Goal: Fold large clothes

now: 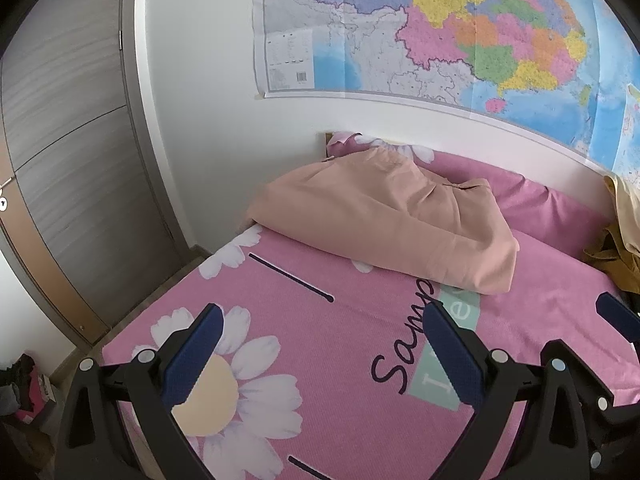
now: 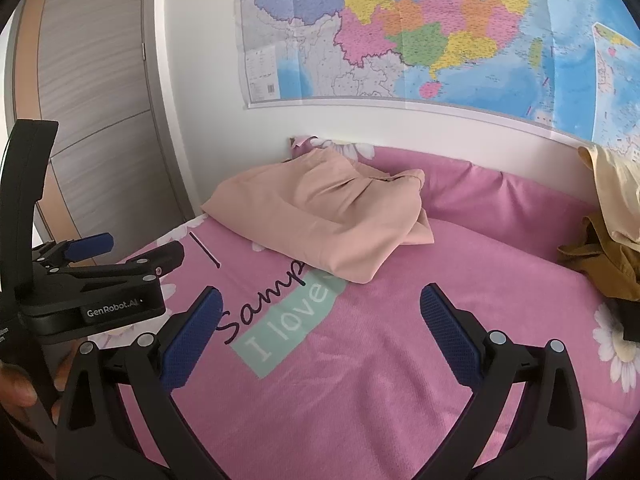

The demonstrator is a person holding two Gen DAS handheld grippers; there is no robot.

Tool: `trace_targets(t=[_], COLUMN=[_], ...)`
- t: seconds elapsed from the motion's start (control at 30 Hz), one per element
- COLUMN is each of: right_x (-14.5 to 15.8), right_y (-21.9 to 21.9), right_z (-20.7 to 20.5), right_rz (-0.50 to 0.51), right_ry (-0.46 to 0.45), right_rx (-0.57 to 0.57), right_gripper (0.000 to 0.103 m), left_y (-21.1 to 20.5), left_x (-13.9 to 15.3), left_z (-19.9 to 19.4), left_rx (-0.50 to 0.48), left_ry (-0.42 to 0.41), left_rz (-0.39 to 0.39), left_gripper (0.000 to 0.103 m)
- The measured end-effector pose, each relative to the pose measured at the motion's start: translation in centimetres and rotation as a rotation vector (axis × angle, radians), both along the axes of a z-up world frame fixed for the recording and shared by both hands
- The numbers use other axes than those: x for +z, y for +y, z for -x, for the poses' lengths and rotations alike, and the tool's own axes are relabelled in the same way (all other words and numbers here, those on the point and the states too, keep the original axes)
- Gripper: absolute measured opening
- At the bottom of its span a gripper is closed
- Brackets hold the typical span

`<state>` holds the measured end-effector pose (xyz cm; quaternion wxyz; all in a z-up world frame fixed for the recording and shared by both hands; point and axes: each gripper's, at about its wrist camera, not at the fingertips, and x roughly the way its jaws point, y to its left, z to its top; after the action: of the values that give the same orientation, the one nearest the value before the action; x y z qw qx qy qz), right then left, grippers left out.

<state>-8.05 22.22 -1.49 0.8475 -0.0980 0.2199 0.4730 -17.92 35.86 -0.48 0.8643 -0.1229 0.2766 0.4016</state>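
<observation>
A folded peach garment (image 1: 384, 216) lies on the pink flowered bed sheet (image 1: 320, 360) near the far left corner of the bed; it also shows in the right wrist view (image 2: 328, 216). My left gripper (image 1: 320, 320) is open and empty, hovering above the sheet well short of the garment. My right gripper (image 2: 320, 300) is open and empty too, above the sheet (image 2: 360, 380). The left gripper also shows at the left of the right wrist view (image 2: 120, 252), beside the right one.
A pile of yellow and mustard clothes (image 1: 616, 240) lies at the bed's right side, also in the right wrist view (image 2: 608, 224). A map (image 1: 440, 28) hangs on the wall behind the bed. A wooden door (image 1: 72, 160) stands left. Clutter sits on the floor (image 1: 24, 384).
</observation>
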Motion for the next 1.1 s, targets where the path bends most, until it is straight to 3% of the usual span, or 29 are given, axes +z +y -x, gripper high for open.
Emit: trace_targets(t=[0.9, 1.1], right_x=[0.2, 0.3], right_y=[0.1, 0.1], right_z=[1.2, 1.5], right_rz=[0.002, 0.0], right_ry=[0.003, 0.004], right_rx=[-0.009, -0.009], right_gripper=[0.098, 0.098], left_y=[-0.8, -1.3], left_x=[0.3, 0.4], left_z=[0.5, 0.8], left_rx=[0.008, 0.01], left_ry=[-0.003, -0.018], left_rz=[-0.031, -0.073], left_gripper=[0.097, 0.097])
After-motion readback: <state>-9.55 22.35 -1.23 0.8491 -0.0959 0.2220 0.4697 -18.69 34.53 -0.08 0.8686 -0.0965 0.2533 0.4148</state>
